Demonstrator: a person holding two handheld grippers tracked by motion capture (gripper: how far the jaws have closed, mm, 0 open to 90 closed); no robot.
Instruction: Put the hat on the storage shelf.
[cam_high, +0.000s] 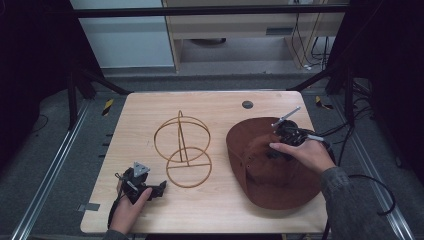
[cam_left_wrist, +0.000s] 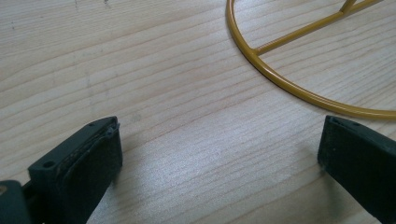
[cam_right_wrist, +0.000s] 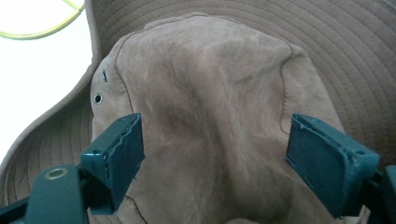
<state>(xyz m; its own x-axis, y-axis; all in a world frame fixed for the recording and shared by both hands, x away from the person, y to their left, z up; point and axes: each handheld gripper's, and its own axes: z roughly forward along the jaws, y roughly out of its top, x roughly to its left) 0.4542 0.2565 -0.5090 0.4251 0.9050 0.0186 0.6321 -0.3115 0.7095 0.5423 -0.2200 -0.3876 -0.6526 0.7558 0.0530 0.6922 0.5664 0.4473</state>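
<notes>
Brown hat lies at the bench's right edge. Right gripper, jaws apart, straddles the crown: pinch a fold centrally before lifting. Left gripper, jaws apart and empty, rests near the wire stand.

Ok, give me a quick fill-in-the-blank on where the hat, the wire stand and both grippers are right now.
1. The right gripper is open, its jaws spread over the brown ____.
2. The left gripper is open above bare ____.
3. The wire stand is coloured ____.
4. On the table, the hat lies to the stand's ____.

Missing words: hat; table; yellow; right
</notes>
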